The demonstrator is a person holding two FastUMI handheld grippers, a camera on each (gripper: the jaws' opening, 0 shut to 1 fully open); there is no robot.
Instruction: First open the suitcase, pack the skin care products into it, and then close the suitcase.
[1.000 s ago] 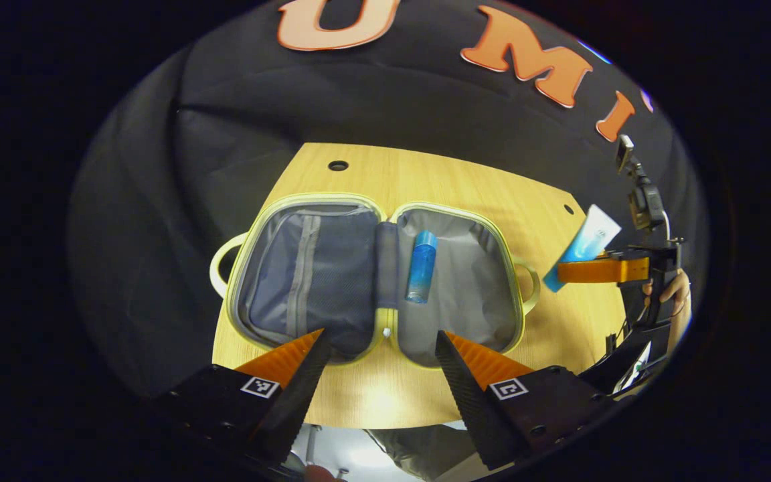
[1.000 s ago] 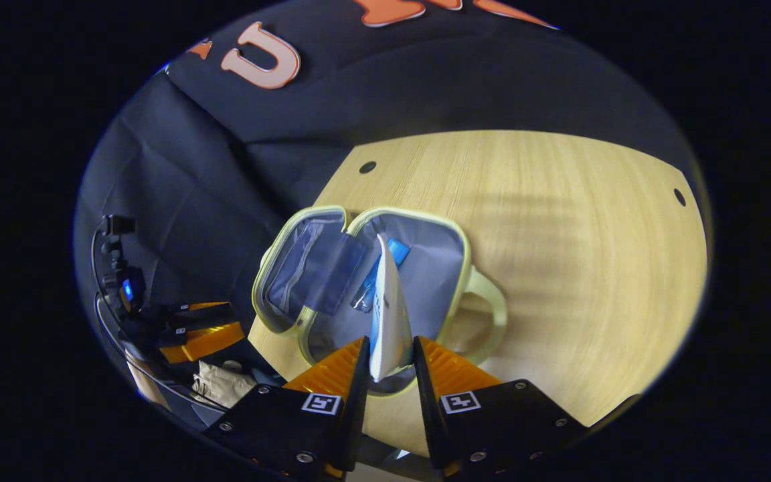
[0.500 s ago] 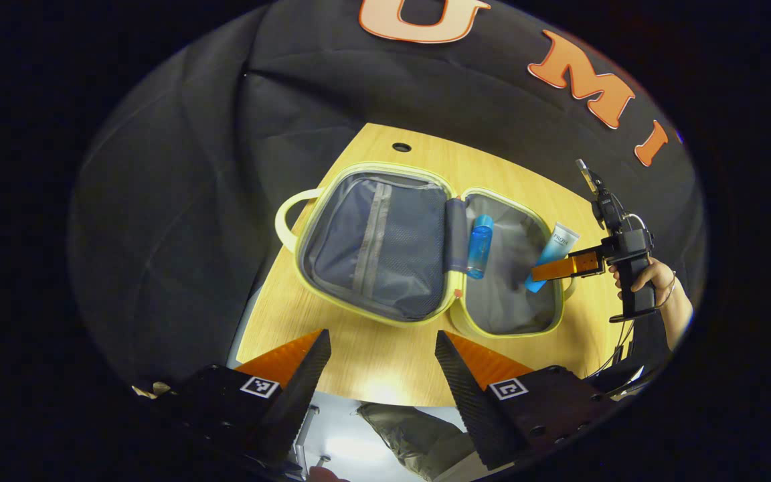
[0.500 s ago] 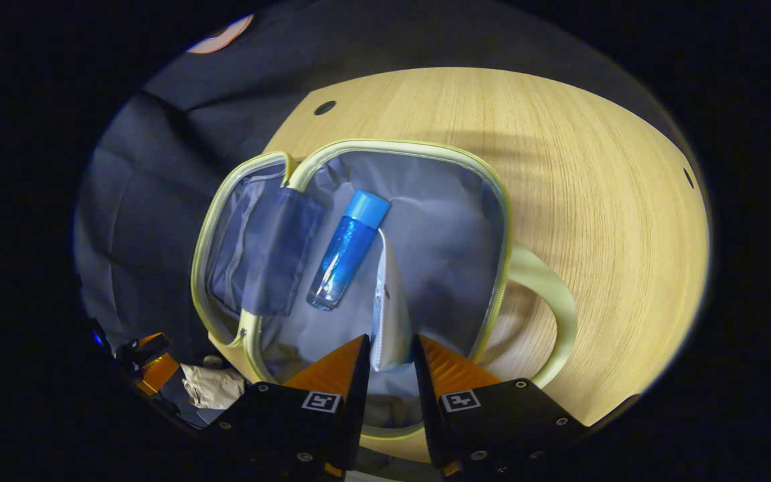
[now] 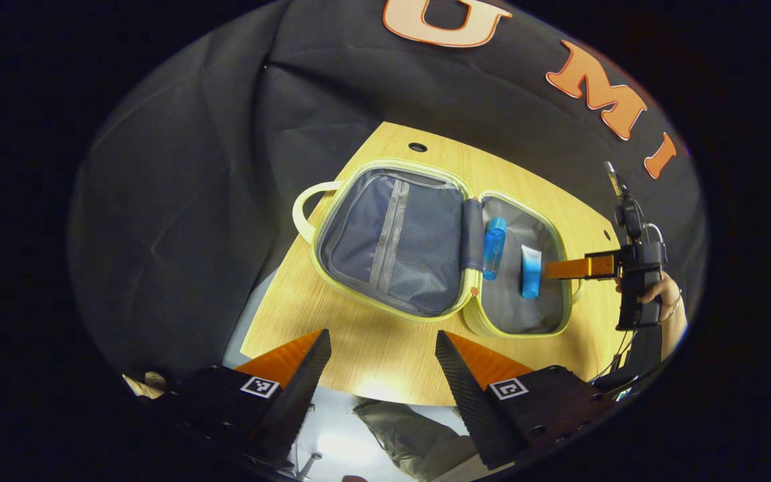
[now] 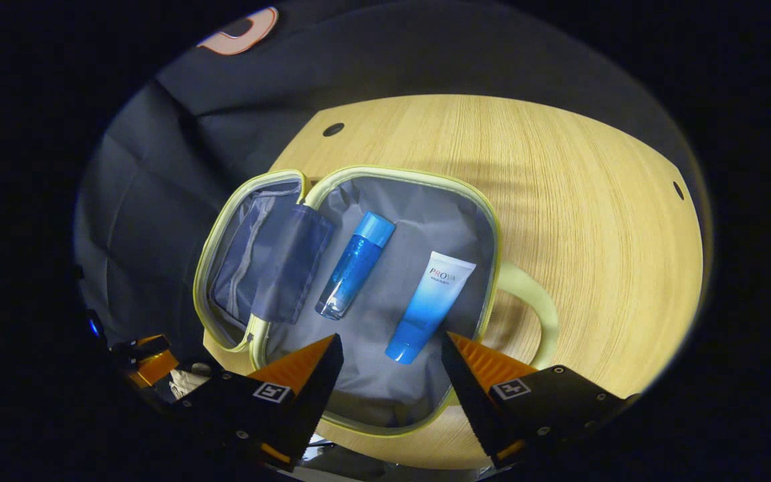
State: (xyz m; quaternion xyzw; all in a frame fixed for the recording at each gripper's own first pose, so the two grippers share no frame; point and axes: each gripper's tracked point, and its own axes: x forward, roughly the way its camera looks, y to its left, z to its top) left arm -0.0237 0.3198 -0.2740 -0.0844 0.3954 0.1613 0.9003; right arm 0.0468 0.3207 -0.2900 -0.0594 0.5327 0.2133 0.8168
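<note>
Packing step looks done: suitcase (image 6: 385, 402) lies open flat on the desk (image 6: 593, 201), blue bottle (image 6: 355, 274) and tube (image 6: 430, 306) side by side in its right half, apart from each other. Right gripper (image 6: 392, 375) hangs just above the tube, jaws spread, holding nothing. Left gripper (image 5: 380, 368) sits at the near desk edge, jaws spread, empty. Next, I'd say: close it. Catch the mesh-pocket half (image 5: 395, 241) by its rim or handle (image 5: 305, 211) and fold it over the products.
</note>
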